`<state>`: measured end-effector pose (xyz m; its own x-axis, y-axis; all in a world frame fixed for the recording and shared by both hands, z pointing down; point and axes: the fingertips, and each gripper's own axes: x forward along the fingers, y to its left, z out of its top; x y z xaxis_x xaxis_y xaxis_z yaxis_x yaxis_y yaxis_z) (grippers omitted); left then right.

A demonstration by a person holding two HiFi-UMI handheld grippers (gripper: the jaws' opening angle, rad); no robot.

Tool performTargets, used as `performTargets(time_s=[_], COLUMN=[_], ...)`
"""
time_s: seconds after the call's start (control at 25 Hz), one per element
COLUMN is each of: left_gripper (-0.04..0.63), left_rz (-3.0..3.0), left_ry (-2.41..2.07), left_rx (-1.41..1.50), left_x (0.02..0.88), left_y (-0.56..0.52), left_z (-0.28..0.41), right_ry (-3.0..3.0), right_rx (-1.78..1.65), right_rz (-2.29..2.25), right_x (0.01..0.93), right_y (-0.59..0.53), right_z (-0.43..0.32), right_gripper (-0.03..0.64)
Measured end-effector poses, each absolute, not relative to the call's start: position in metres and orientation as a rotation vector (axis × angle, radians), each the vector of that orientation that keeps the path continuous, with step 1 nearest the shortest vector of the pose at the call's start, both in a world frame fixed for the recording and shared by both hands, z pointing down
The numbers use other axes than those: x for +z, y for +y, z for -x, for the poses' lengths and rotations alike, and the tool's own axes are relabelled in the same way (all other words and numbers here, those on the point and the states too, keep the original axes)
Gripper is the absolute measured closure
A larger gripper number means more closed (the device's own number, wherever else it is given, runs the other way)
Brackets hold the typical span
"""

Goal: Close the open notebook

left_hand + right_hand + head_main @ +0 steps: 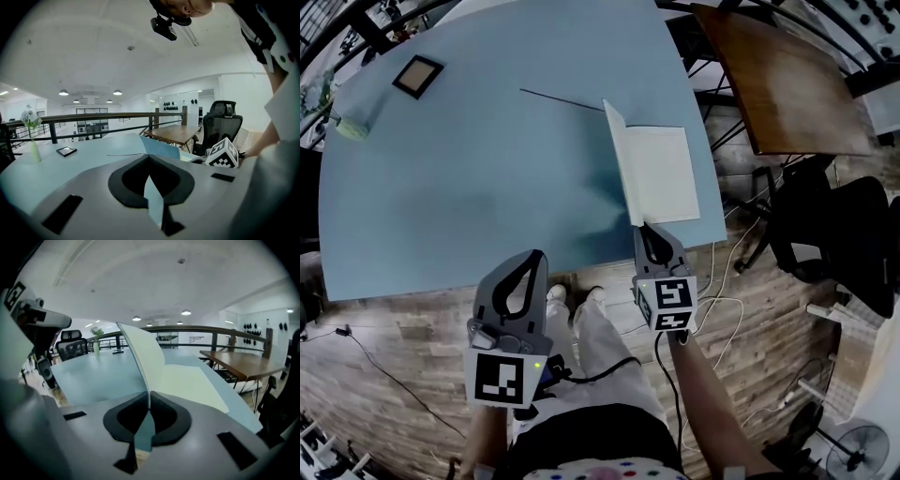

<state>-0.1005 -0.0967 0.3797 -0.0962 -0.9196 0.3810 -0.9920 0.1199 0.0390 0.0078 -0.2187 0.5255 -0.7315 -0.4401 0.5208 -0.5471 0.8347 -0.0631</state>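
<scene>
An open white notebook (664,180) lies near the right front corner of the light blue table (469,187). Its left leaf (615,141) stands raised, almost upright, while the right page (192,385) lies flat. My right gripper (649,228) is at the notebook's near edge, shut on the bottom of the raised leaf (143,357), which rises from between the jaws. My left gripper (532,258) hovers over the table's front edge, left of the notebook, shut with nothing in it. From the left gripper view the raised leaf (161,146) shows ahead to the right.
A small black-framed square (418,76), a vase with flowers (347,122) and a thin dark line (562,98) are at the table's far side. Right of the table stand a brown table (787,84) and a black office chair (834,234). Cables (722,309) lie on the wooden floor.
</scene>
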Motion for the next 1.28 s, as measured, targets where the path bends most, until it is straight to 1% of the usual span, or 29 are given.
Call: performTargets(time_s=[0.24,0.56,0.8,0.96,1.08,1.28], left_gripper=[0.578,0.578,0.578,0.578,0.578,0.578], left_rz=[-1.891,-1.925,-1.977,-2.030,-2.074,-2.140], left_ry=[-2.065,-2.046,-2.027,-2.013,-2.013,-2.005], left_rx=[0.327,0.334,0.342,0.349,0.348,0.342], left_x=[0.379,0.380,0.374,0.365,0.356,0.338], left_y=[-0.099,-0.102,-0.106,-0.109,-0.112,-0.114], left_z=[0.097,0.097,0.093,0.091,0.089,0.085], right_ry=[-2.489,-2.383,-2.318,-2.275,-2.299,-2.411], right_rx=[0.612,1.001,0.934,0.890,0.828,0.598], right_rz=[-0.898,-1.000,-0.998,-0.999,-0.997,-1.001], right_x=[0.535,0.546,0.551,0.549,0.532,0.478], right_y=[-0.231,-0.241,-0.244,-0.241,-0.234,-0.218], right_z=[-0.026,-0.036,-0.038,-0.041,-0.046,-0.054], right_gripper=[0.575,0.574,0.571,0.557,0.557,0.558])
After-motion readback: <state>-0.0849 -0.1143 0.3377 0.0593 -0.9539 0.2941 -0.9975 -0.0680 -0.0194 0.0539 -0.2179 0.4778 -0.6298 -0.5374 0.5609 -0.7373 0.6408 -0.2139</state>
